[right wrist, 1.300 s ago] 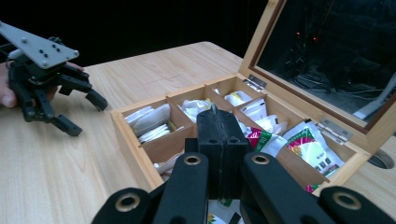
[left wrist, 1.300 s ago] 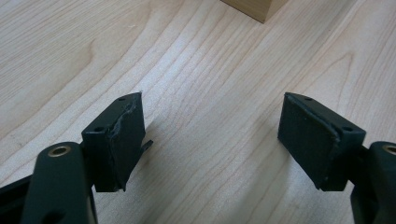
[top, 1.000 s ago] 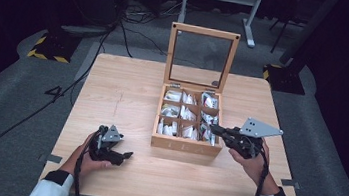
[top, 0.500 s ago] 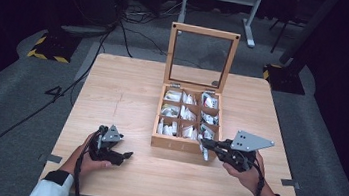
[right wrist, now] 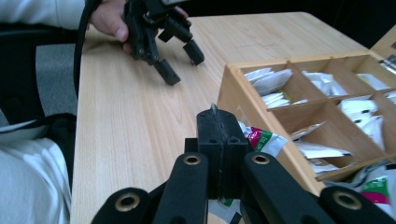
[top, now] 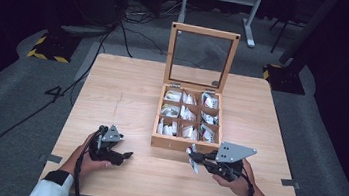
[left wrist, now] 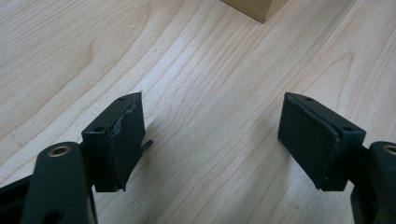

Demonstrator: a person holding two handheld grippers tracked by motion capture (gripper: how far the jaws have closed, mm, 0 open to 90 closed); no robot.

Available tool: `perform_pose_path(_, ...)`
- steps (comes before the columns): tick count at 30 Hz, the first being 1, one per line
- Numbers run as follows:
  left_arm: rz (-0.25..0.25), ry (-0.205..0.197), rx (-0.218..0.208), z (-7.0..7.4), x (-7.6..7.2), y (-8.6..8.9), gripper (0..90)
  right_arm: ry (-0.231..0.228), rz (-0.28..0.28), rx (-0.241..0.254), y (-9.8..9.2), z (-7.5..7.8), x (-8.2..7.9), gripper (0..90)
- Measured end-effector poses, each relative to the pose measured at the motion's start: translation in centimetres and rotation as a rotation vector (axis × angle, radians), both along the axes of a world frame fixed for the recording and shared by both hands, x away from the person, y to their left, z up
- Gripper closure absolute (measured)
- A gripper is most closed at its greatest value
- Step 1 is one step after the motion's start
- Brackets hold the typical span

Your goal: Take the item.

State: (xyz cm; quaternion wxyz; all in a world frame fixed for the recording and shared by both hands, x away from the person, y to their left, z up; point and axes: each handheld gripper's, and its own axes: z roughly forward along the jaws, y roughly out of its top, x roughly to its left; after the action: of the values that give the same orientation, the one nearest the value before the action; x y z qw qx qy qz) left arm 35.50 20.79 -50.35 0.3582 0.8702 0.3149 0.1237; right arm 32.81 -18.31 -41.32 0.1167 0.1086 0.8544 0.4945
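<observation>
An open wooden box with a glass lid stands upright on the table, its compartments holding white sachets. My right gripper hovers just in front of the box's front wall, pointing left. In the right gripper view its jaws are shut on a white sachet with red and green print, whose thin edge pokes out between the pads. My left gripper rests low at the table's front left, open. Bare wood lies between its fingers.
The light wooden table has free room left of the box and along the front edge. A box corner lies ahead of the left gripper. Cables trail over the dark floor beyond the table.
My right gripper came down and back from over the box's front right compartments to just in front of the box, with the sachet. The left gripper stayed put.
</observation>
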Motion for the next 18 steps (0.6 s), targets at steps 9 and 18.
perform_pose_path(9,-0.001,0.001,0.000,0.0,0.0,0.0,23.4,0.028,0.027,-0.061,1.1,-1.9,0.0,89.9)
perform_pose_path(18,0.000,0.000,0.001,0.0,0.0,0.0,23.4,0.027,0.035,-0.122,2.0,-3.3,0.1,89.6)
